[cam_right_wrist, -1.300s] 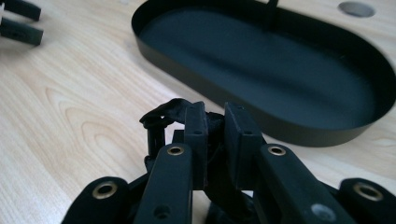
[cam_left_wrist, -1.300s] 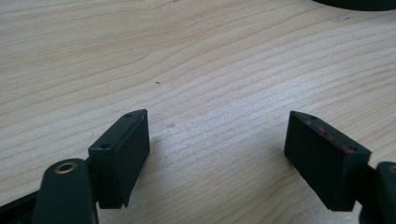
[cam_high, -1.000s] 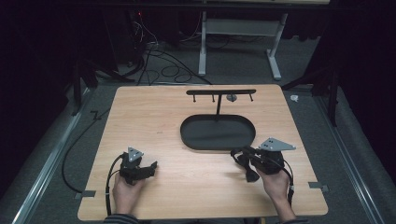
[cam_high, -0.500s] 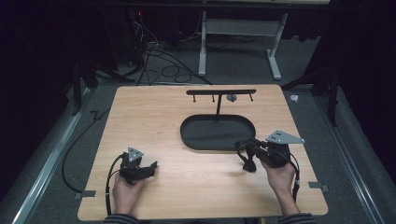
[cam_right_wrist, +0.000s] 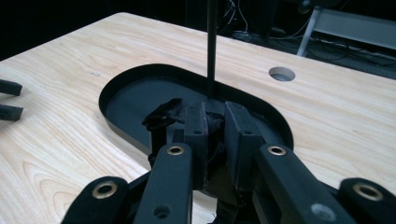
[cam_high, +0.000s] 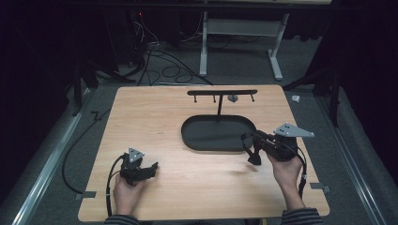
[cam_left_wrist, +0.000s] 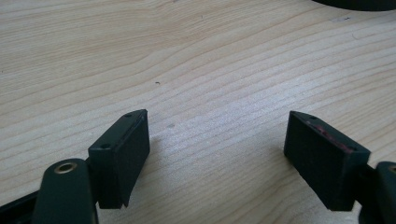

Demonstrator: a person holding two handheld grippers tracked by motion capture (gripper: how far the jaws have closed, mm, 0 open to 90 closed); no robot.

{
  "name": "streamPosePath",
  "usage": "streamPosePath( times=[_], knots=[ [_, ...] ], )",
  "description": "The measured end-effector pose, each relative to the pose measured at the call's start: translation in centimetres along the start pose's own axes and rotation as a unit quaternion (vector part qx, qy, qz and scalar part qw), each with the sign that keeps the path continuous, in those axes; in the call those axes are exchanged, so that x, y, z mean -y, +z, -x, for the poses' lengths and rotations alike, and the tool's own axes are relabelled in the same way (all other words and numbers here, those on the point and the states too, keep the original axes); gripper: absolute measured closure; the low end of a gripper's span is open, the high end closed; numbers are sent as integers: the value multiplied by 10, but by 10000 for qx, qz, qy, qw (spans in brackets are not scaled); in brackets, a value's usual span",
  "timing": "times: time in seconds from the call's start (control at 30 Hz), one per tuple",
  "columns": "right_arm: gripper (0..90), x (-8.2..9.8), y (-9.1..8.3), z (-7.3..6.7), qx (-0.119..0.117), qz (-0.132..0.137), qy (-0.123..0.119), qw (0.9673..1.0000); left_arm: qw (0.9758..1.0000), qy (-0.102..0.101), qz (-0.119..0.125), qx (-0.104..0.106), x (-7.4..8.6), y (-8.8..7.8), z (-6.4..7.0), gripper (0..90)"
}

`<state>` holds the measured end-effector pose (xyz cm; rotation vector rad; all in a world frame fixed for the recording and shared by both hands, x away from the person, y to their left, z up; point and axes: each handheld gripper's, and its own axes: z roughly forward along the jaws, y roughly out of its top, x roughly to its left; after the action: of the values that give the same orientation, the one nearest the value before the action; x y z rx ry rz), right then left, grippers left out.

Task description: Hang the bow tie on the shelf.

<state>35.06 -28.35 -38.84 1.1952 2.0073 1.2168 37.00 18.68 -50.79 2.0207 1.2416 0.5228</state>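
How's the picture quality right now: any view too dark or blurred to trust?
High view: table evenly lit, surroundings black, black tray low in detail. Left gripper view: sharp wood grain, soft shadows. Right gripper view: dark item between the jaws hard to read.

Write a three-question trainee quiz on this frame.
1. True or false: the left tongs are open with nothing between the jaws.
2. What are the right tongs closed on? A) a small dark item B) a red cup C) a sheet of paper
3. Fill in: the upright post stands in the black oval ____.
Key: 1 true; 2 A; 3 tray.
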Motion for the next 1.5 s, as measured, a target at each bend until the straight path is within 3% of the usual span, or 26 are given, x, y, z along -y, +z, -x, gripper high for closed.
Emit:
streamPosePath(
  times=[1.5],
  knots=[
    [817, -46, 15, 35, 309, 193, 259, 9990, 10000, -4, 7, -3, 0, 0, 0, 229]
  ],
)
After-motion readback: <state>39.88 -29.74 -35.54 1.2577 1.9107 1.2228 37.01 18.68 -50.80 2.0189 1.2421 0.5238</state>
